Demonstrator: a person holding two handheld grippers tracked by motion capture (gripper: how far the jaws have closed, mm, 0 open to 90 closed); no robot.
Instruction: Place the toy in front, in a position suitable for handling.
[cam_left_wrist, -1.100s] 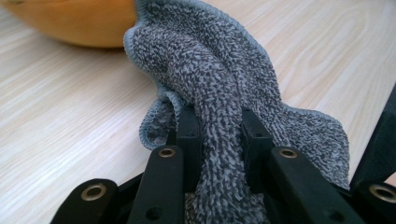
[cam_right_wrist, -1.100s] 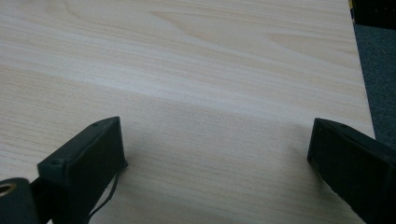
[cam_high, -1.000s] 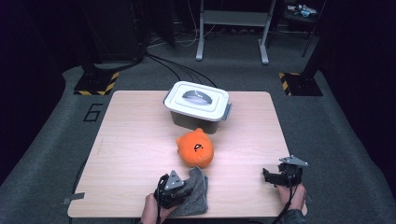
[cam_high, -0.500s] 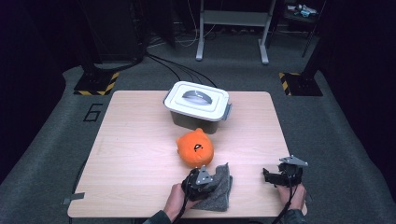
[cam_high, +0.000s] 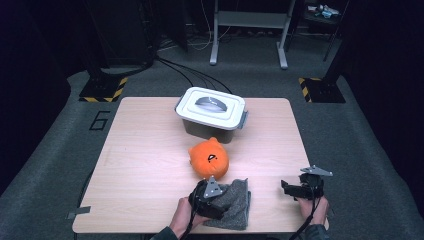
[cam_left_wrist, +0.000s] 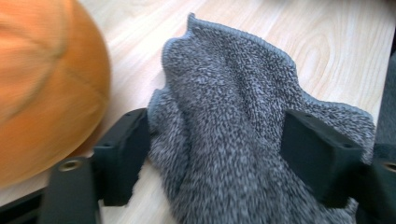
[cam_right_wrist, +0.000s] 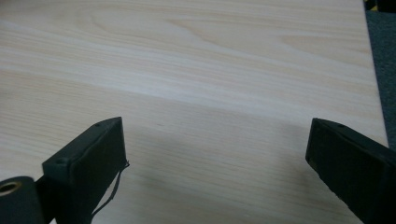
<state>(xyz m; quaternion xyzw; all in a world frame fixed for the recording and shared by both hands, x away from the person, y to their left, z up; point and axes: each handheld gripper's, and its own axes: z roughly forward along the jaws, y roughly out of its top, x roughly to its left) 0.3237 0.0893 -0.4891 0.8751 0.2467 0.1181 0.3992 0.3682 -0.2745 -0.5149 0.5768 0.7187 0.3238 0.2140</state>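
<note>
A grey knitted cloth (cam_high: 235, 202) lies crumpled near the table's front edge, just below an orange round plush (cam_high: 209, 159). My left gripper (cam_high: 214, 198) rests at the cloth's left side. Its jaws have just been opening and now stand wide, with the loose cloth (cam_left_wrist: 224, 140) bunched between them. In the left gripper view the orange plush (cam_left_wrist: 42, 84) bulges close on the left. My right gripper (cam_high: 289, 188) hovers at the front right with its jaws open over bare wood (cam_right_wrist: 217, 154), nothing between them.
A white lidded box (cam_high: 211, 112) with side latches stands at the back middle of the wooden table (cam_high: 145, 150). Dark floor with cables and yellow-black marked feet surrounds the table.
My left gripper moved right, dragging the grey cloth along to a spot under the plush, then its jaws spread apart. The right gripper stayed where it was.
</note>
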